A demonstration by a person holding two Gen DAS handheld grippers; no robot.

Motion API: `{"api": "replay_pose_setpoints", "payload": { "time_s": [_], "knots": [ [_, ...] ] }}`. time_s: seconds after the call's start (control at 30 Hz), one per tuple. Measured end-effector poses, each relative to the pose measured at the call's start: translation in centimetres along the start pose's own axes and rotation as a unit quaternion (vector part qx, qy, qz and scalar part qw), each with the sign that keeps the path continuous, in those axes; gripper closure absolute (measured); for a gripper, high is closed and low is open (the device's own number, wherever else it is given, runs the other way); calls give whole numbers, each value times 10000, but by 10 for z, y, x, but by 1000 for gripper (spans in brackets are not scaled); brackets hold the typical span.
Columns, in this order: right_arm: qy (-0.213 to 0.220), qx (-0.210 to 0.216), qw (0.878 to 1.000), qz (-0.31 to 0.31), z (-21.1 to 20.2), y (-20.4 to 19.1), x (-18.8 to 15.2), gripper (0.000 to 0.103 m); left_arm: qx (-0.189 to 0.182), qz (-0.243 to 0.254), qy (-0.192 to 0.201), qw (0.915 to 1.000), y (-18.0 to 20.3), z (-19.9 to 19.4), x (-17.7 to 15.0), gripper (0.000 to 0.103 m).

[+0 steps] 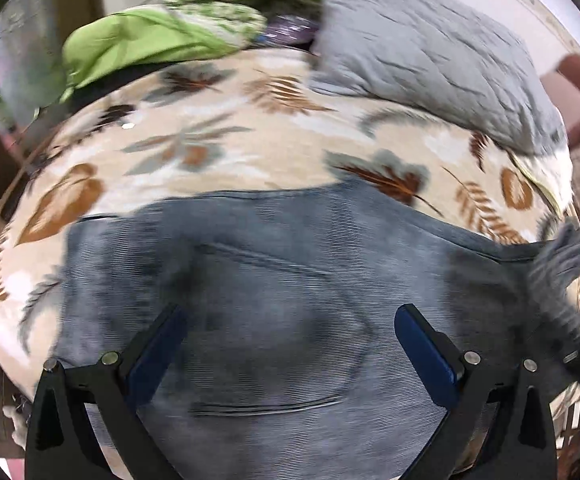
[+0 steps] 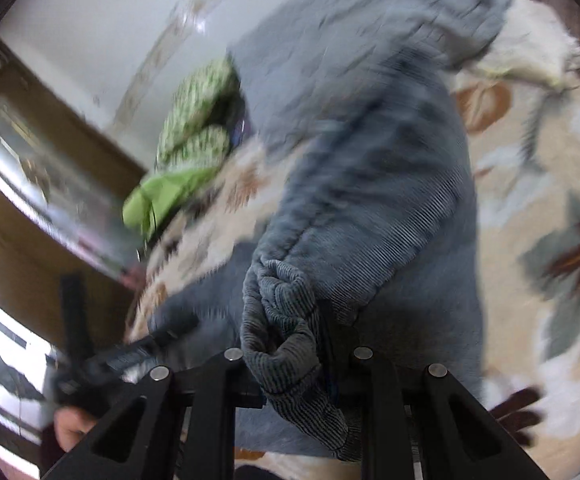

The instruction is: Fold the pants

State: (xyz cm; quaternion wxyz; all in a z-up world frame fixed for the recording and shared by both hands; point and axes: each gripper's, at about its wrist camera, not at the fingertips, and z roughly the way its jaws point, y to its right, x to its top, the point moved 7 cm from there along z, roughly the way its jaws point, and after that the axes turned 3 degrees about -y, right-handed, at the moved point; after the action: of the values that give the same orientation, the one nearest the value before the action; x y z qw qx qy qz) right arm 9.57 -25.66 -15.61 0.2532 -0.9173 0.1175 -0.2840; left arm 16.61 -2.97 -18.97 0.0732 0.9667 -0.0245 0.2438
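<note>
Grey-blue corduroy pants lie spread on a floral bedspread, a pocket seam facing up. My left gripper hovers just over them, open, its blue pads wide apart with nothing between them. In the right wrist view my right gripper is shut on a bunched ribbed edge of the pants, and the lifted cloth drapes away from it over the bed. At the right edge of the left wrist view that held cloth shows as a blur. The left gripper appears blurred at the lower left.
A grey quilted pillow lies at the back right of the bed. Green patterned bedding is piled at the back left. A brown wooden cabinet with glass stands beyond the bed. A person's hand shows below the left gripper.
</note>
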Motion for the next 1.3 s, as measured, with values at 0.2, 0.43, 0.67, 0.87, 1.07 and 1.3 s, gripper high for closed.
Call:
{"api": "replay_pose_setpoints", "payload": {
  "time_s": [0.2, 0.43, 0.67, 0.87, 1.07, 1.3],
  "knots": [
    [-960, -302, 9947, -197, 64, -3, -37, 77, -11, -267, -91, 9996, -38, 3, -11, 0],
    [-1028, 614, 9905, -671, 35, -35, -53, 32, -160, -212, -108, 9996, -34, 1, -18, 0],
    [77, 367, 9991, -191, -10, -2, -27, 32, -309, 387, 4, 9988, 13, -6, -27, 0],
    [-354, 109, 9975, 605, 10, 55, -41, 37, -138, 1324, -189, 9909, 71, 17, -51, 0],
    [-313, 313, 9973, 583, -2, 57, -41, 39, 336, 1647, -365, 9851, 71, 37, -68, 0],
    [56, 355, 9988, 326, 8, 29, 13, 39, 242, 1417, -156, 9895, 45, 15, -66, 0]
  ]
}}
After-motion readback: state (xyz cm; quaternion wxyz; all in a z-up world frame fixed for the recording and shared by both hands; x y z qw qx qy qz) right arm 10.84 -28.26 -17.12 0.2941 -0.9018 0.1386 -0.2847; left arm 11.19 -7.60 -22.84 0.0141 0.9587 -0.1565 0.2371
